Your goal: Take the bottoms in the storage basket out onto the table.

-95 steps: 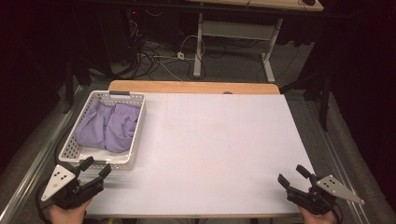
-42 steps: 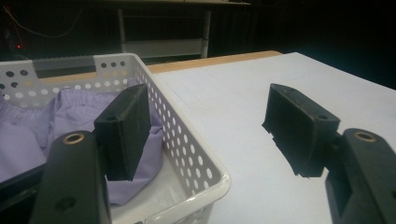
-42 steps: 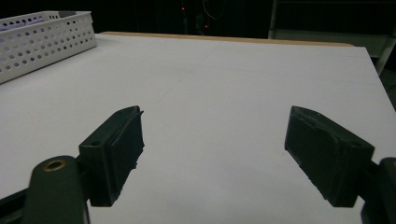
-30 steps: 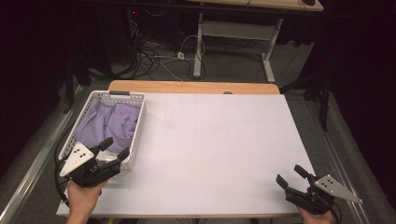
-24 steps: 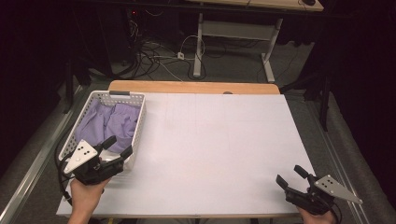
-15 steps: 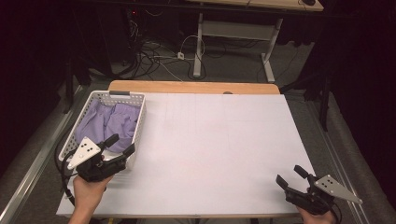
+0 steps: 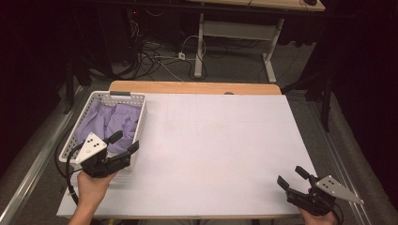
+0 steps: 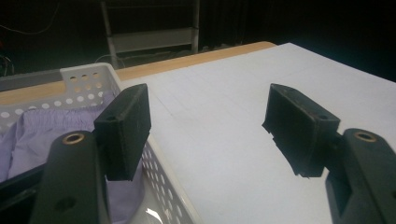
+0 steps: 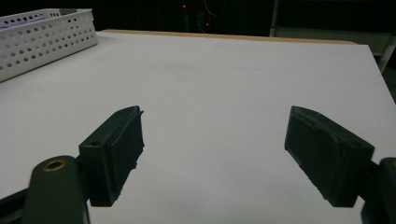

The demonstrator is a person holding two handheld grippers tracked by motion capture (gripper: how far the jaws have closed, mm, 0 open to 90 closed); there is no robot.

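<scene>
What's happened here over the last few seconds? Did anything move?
The left gripper moved forward from the table's near corner to the white basket, jaws open over its near end. Nothing was grasped. The right gripper, the purple cloth and the basket stayed put.

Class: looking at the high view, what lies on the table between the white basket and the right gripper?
Nothing: in the high view the white tabletop between the basket and the right gripper is bare.
</scene>
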